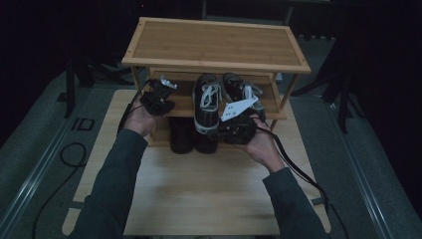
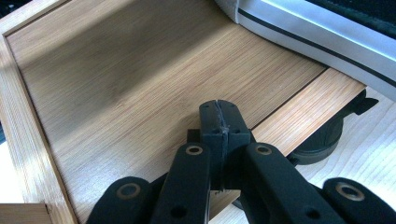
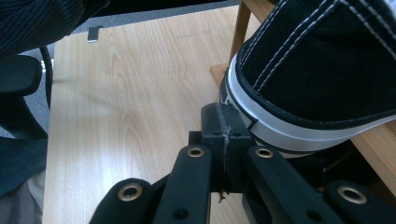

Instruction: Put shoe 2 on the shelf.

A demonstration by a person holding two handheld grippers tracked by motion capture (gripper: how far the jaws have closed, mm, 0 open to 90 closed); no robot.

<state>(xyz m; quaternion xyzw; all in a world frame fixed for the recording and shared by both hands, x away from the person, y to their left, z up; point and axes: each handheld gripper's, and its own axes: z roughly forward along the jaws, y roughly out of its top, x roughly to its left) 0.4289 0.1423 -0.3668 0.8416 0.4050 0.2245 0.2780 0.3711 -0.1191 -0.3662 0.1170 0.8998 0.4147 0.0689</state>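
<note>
Black canvas sneaker [image 1: 206,107] half off the rack's middle shelf [image 1: 183,102], light and floppy up top but stiff at the rubber sole, so best pinched there; left gripper [image 2: 219,116] and right gripper [image 3: 223,123] both closed, empty.

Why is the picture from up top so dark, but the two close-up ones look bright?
High view: dim all over, the black canvas sneaker on the bamboo shoe rack slightly soft. Left gripper view: bright, with a soft shadow across the shelf. Right gripper view: bright and sharp, the sneaker's stitching clear.
</note>
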